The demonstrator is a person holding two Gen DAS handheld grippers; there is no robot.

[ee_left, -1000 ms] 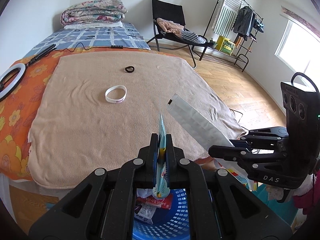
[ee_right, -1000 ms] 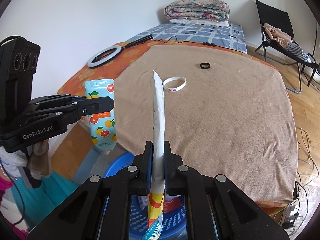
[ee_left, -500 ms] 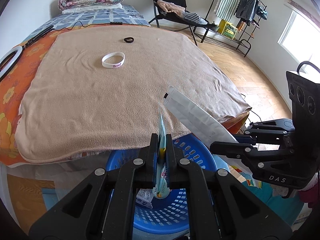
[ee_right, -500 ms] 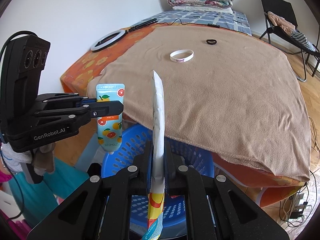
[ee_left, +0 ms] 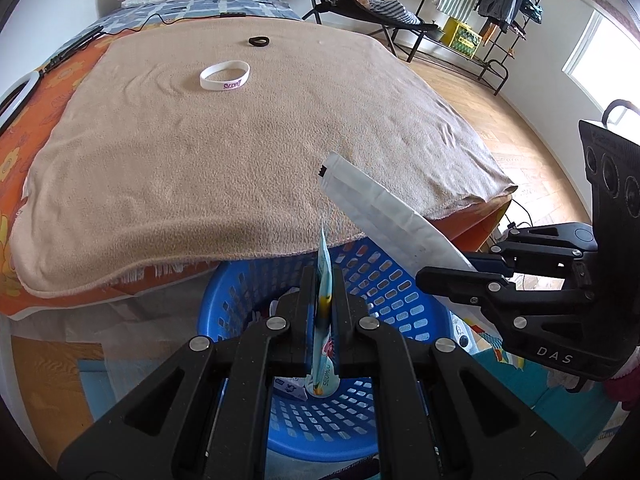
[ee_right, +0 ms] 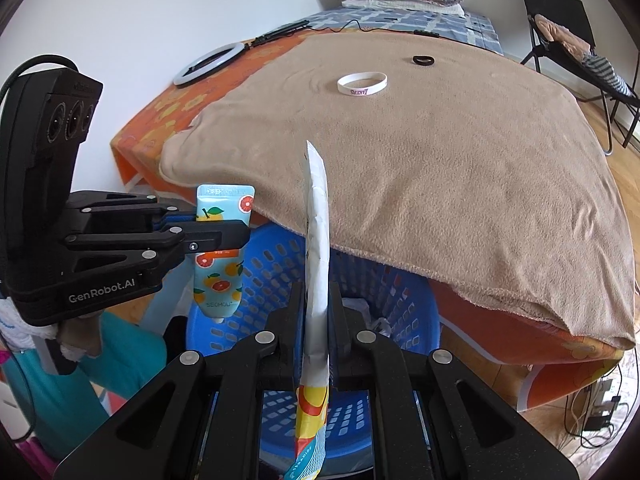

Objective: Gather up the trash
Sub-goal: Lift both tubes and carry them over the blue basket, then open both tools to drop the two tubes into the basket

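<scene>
Tube [ee_right: 219,256] | clenched in left tool [ee_left: 324,292] | wrapper [ee_right: 316,264] clenched in right tool [ee_right: 316,312] | over basket [ee_left: 384,280]

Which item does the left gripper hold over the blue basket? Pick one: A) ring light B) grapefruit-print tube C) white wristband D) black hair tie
B: the left gripper is clamped on the grapefruit-print tube above the blue basket; the white wristband lies on the blanket.

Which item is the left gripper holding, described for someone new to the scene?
Start at the blue laundry basket by the bed's near edge. Above its left rim, the left gripper clamps a citrus-printed tube. Unlike the white pouch beside it, it shows oranges and grapefruit slices.
</scene>
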